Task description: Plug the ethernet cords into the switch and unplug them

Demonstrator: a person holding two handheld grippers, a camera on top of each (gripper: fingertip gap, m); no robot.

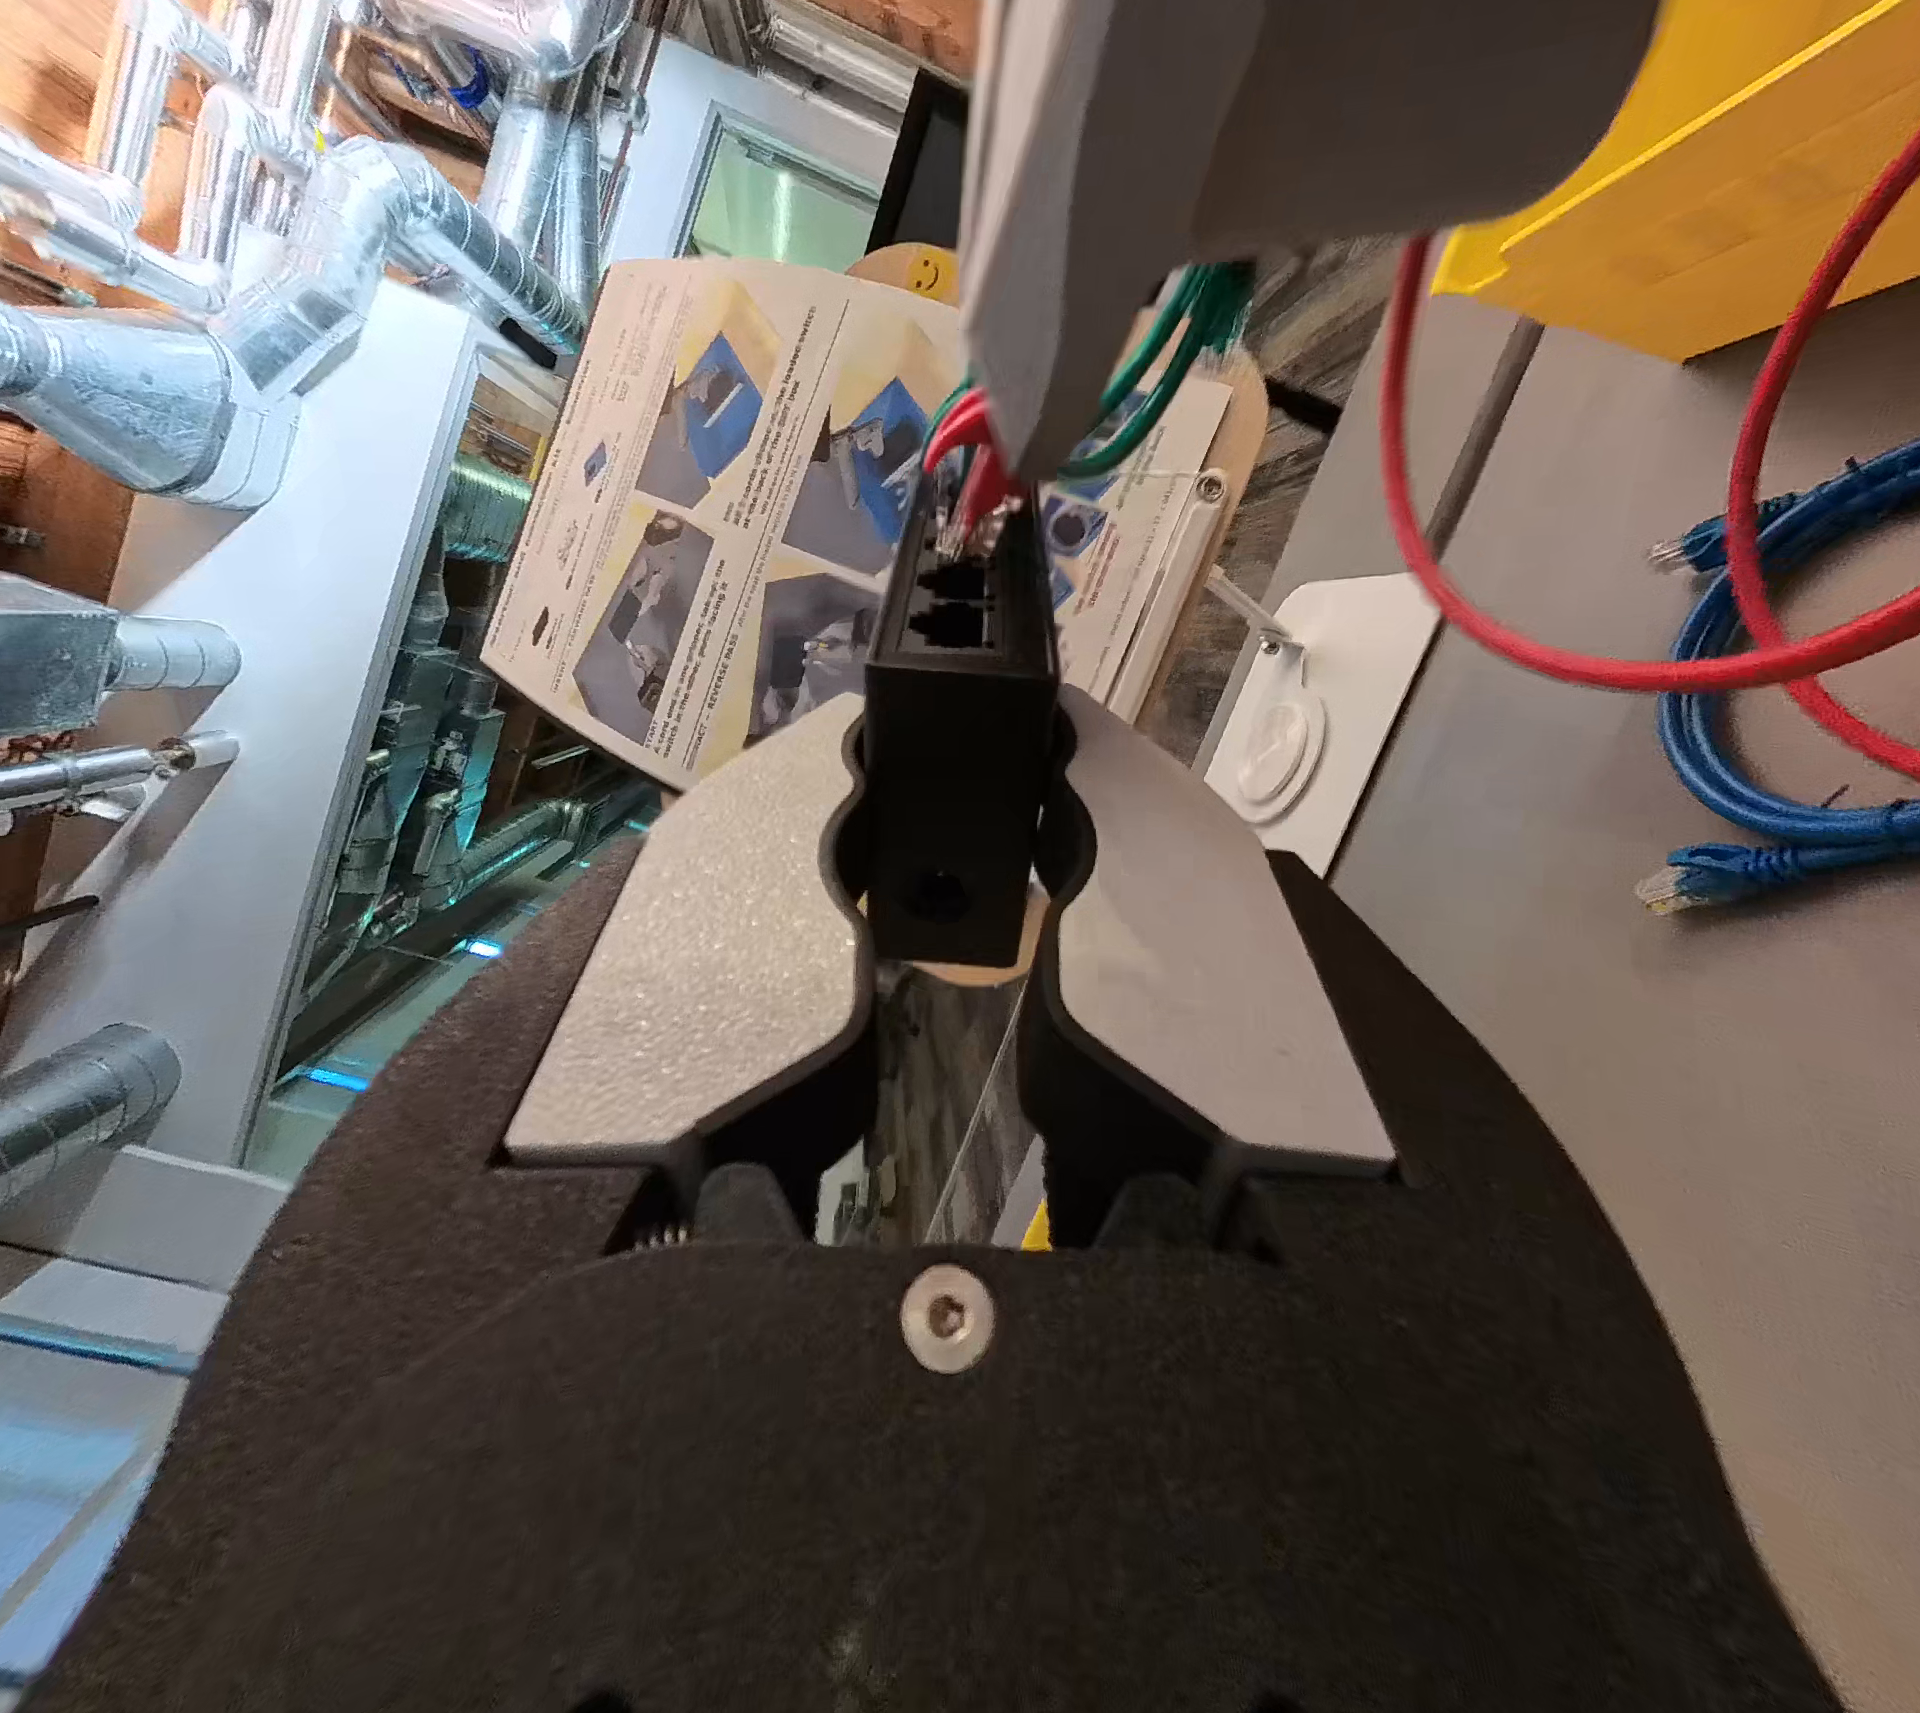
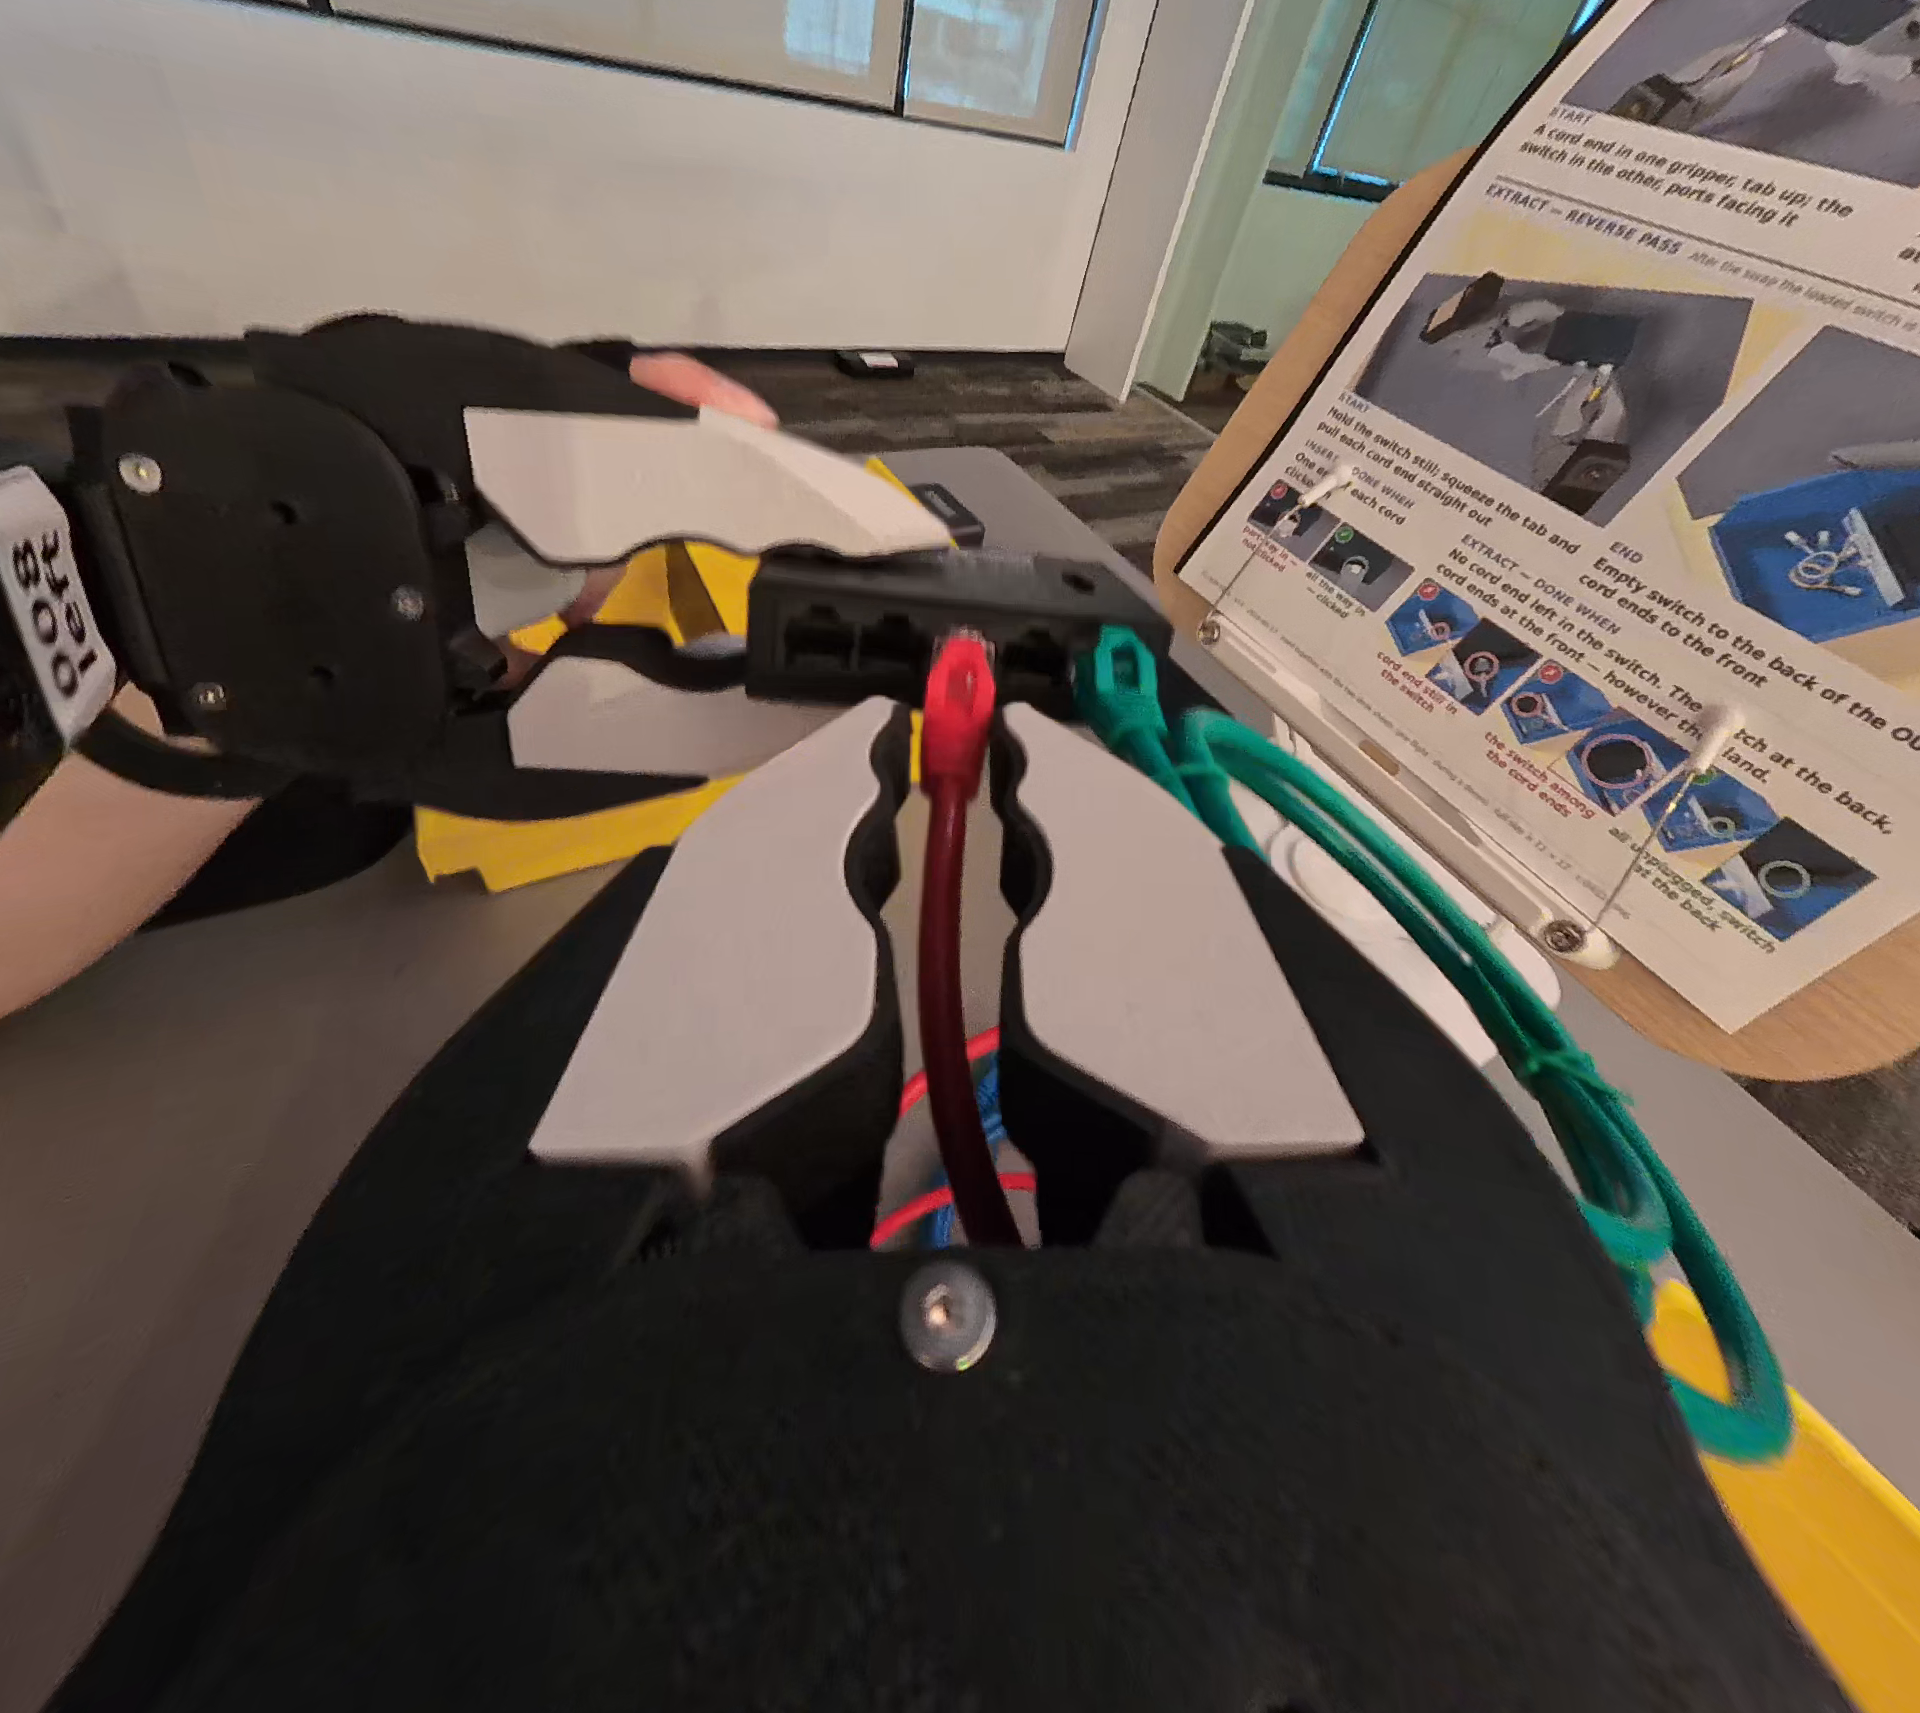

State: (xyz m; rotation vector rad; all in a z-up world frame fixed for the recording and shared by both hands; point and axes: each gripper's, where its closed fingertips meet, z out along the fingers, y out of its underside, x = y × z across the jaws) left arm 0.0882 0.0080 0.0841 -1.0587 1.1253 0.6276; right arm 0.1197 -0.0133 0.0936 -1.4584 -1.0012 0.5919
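Left wrist view showed the left gripper (image 1: 961, 816) clamped on the black switch (image 1: 961, 707), ports facing away toward 12 o'clock. Right wrist view had the right gripper (image 2: 951, 790) with its fingers either side of the red cord (image 2: 956, 728); whether they pinched it I could not tell. That plug sat at a middle port, the green cord (image 2: 1127, 697) just at 3 o'clock of it. Blue cords (image 1: 1766, 790) lay on the grey table (image 1: 1610, 1092) at 3 o'clock

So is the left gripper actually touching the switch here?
Touching. The left wrist view shows the left gripper closed on the black switch, both fingers pressed against its sides.
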